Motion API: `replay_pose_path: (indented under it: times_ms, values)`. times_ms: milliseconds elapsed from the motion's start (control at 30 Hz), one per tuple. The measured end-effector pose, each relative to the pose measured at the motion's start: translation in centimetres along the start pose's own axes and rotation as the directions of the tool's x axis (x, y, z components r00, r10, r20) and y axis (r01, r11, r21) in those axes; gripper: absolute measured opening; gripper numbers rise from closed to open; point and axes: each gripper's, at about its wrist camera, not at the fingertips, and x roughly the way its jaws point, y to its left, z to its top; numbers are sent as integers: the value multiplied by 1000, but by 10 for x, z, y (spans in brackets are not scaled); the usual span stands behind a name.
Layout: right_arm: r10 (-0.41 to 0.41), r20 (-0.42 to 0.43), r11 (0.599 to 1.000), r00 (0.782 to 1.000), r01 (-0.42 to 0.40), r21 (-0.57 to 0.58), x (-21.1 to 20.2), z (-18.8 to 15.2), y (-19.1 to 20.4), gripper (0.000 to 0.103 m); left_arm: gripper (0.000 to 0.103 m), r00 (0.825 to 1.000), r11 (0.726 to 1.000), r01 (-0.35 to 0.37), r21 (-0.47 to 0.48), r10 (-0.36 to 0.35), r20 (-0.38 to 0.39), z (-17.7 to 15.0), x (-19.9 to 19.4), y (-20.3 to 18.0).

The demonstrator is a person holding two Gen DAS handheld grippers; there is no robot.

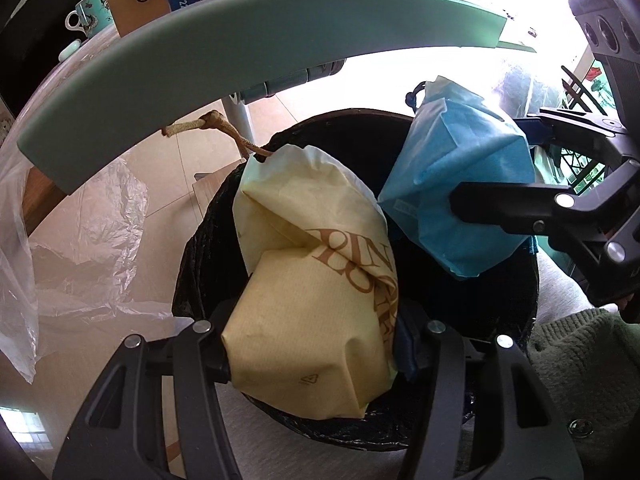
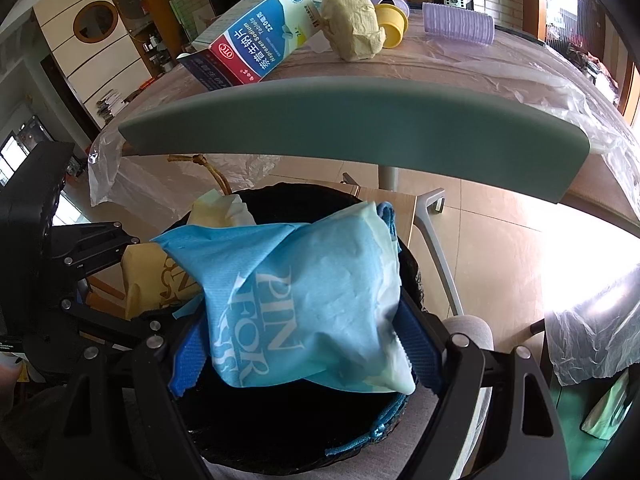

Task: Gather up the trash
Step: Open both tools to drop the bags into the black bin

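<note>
My left gripper (image 1: 316, 356) is shut on a cream paper bag (image 1: 312, 312) with brown lettering and a rope handle, held over the mouth of a black bin (image 1: 192, 272). My right gripper (image 2: 304, 344) is shut on a blue paper bag (image 2: 312, 304) with white lettering, held over the same bin (image 2: 248, 432). In the left wrist view the blue bag (image 1: 456, 184) and the right gripper (image 1: 496, 188) show at the right. In the right wrist view the cream bag (image 2: 148, 276) shows at the left, beside the left gripper's frame.
A grey-green chair back (image 2: 360, 128) arcs just above the bin. Behind it a table under clear plastic (image 2: 520, 76) carries a blue medicine box (image 2: 256, 44), a crumpled cream wad (image 2: 356, 28), a yellow cup (image 2: 392, 24) and purple cups (image 2: 460, 22). A teacup (image 1: 90, 12) stands at the left.
</note>
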Motion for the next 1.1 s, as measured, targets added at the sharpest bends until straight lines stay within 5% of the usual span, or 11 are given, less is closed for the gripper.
replay_pose_path:
  times_ms: [933, 1000, 1100]
  values:
    - [-14, -5, 1000, 1000, 14, 14, 8, 1, 0, 84, 58, 1000, 999, -24, 33, 24, -14, 7, 0, -12]
    - [-15, 0, 1000, 1000, 15, 14, 6, 1, 1, 84, 62, 1000, 999, -20, 47, 20, -2, 7, -1, -13]
    - [-20, 20, 1000, 1000, 20, 10, 0, 1, -1, 89, 81, 999, 998, -39, 44, 38, 27, 8, -3, -9]
